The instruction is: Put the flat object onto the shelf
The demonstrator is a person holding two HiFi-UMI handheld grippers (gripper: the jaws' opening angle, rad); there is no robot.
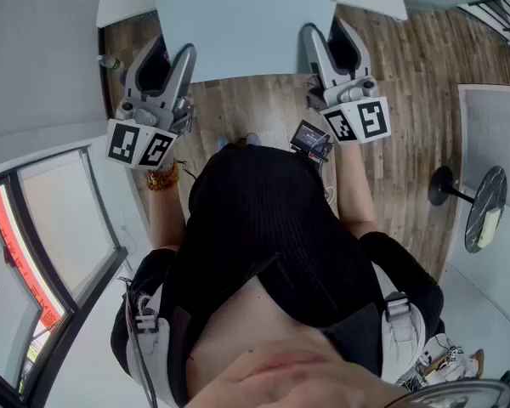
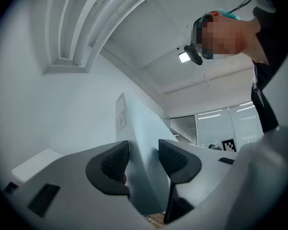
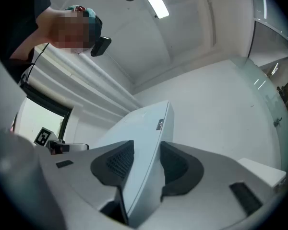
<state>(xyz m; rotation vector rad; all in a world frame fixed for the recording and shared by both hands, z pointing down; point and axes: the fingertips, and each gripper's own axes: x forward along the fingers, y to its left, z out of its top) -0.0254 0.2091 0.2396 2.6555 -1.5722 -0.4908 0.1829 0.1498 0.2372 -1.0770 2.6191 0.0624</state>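
Your left gripper has its jaws closed onto the flat object, both ribbed pads pressing its faces with the edge running up between them. Your right gripper pinches the opposite edge the same way, and the panel fills its gap too. In the head view the left gripper sits at the upper left and the right gripper at the upper centre-right, one on each side of the pale blue-grey flat object. The object hangs at the top centre of the frame, above the wooden floor. You hold it by two opposite edges, probably because a wide, thin panel would swing or twist from a single grip; this way it stays level for sliding onto a shelf. No shelf can be made out for certain; the white surfaces behind the panel may be part of one. By count there are two grippers, each with one marker cube, one flat object, and one small label near its edge. One black round-based stand is at the right.
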